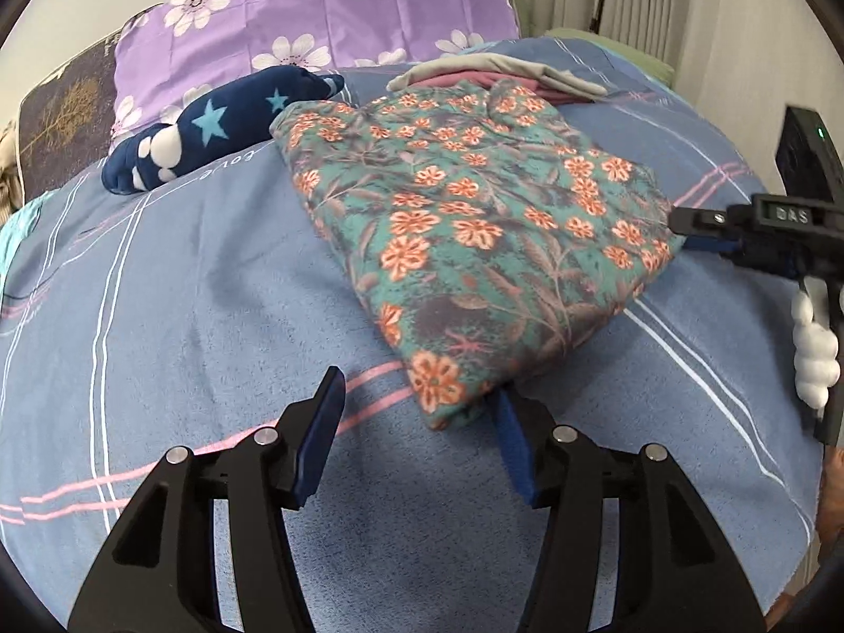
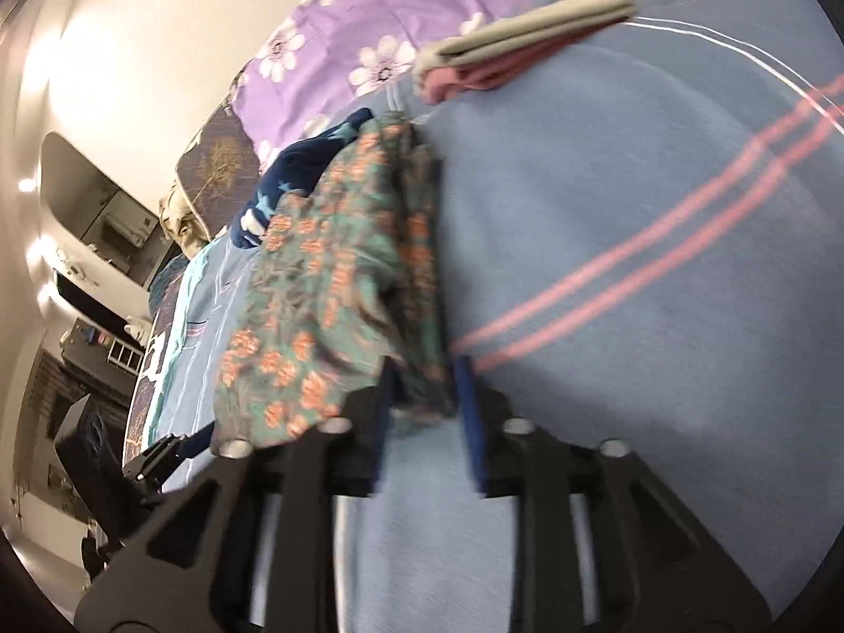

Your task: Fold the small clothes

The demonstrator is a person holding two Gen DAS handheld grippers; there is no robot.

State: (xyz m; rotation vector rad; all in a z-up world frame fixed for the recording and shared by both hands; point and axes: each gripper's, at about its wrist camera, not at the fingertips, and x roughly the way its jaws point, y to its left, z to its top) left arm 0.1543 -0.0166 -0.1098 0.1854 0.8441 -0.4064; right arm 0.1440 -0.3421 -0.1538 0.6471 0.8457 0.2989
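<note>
A teal garment with orange flowers (image 1: pixel 475 221) lies folded on the blue bedspread (image 1: pixel 184 290). My left gripper (image 1: pixel 416 395) is open at its near corner, and that corner reaches in between the fingers. My right gripper (image 1: pixel 680 229) is at the garment's right edge. In the right wrist view, the right gripper (image 2: pixel 424 369) has its jaws partly apart with the garment's edge (image 2: pixel 422 290) between them; the garment (image 2: pixel 316 285) looks bunched and blurred there.
A folded grey and pink pile (image 1: pixel 496 76) lies behind the garment, also in the right wrist view (image 2: pixel 522 37). A navy star-print cloth (image 1: pixel 211 126) lies at the left. A purple floral pillow (image 1: pixel 316 10) sits at the bed's head.
</note>
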